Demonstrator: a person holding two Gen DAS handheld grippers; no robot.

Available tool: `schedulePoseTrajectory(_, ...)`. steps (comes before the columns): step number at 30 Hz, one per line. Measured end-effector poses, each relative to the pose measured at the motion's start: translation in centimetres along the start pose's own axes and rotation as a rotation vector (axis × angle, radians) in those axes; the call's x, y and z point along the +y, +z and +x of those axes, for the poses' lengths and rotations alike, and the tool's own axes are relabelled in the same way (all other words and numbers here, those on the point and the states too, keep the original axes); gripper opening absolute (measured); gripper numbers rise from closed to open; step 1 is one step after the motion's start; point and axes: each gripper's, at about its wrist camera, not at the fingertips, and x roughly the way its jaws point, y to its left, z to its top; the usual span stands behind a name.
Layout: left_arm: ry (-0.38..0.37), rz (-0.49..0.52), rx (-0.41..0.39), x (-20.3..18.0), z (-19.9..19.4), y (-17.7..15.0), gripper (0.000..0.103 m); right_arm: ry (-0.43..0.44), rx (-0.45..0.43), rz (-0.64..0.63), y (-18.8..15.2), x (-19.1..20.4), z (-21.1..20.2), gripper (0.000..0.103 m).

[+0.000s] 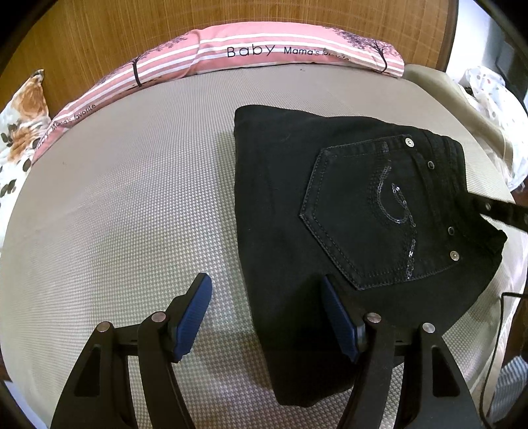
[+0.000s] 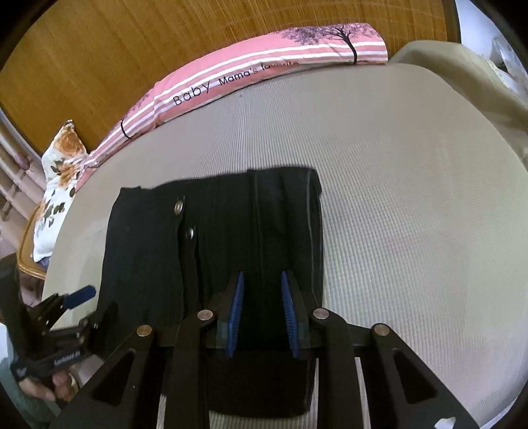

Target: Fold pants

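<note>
The black pants (image 1: 346,204) lie folded into a compact stack on the grey mattress, back pocket with sequin swirl facing up. My left gripper (image 1: 265,290) is open, hovering over the stack's near left edge, holding nothing. The right gripper's finger (image 1: 501,211) shows at the stack's right edge. In the right wrist view the pants (image 2: 214,237) lie under my right gripper (image 2: 262,283), whose blue pads are a small gap apart, over the waistband side with no cloth between them. The left gripper (image 2: 71,307) shows at the lower left.
A pink striped pillow (image 1: 264,49) lies along the wooden headboard (image 1: 132,29). A floral pillow (image 1: 19,125) sits at the left. A spotted white cloth (image 1: 495,99) lies past the right mattress edge. Bare grey mattress (image 1: 115,198) spreads left of the pants.
</note>
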Motion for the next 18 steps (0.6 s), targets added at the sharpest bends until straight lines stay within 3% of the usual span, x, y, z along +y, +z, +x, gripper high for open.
schedulePoseTrajectory(8,-0.003,0.0,0.0,0.1,-0.3,0.1,0.069,0.077,0.024,0.015,-0.9,-0.4,-1.3,0.035)
schedulePoseTrajectory(13,-0.02,-0.011,-0.004,0.4,-0.6,0.3,0.069,0.096,0.018,0.018,-1.0,-0.9,-2.3,0.036)
schedulePoseTrajectory(16,-0.049,-0.038,-0.001,1.0,-0.7,0.5,0.069,0.085,0.017,0.04,-1.0,-1.9,-2.7,0.056)
schedulePoseTrajectory(18,-0.064,-0.054,0.002,1.4,-0.7,0.6,0.069,0.076,0.016,0.062,-0.9,-2.6,-2.7,0.057)
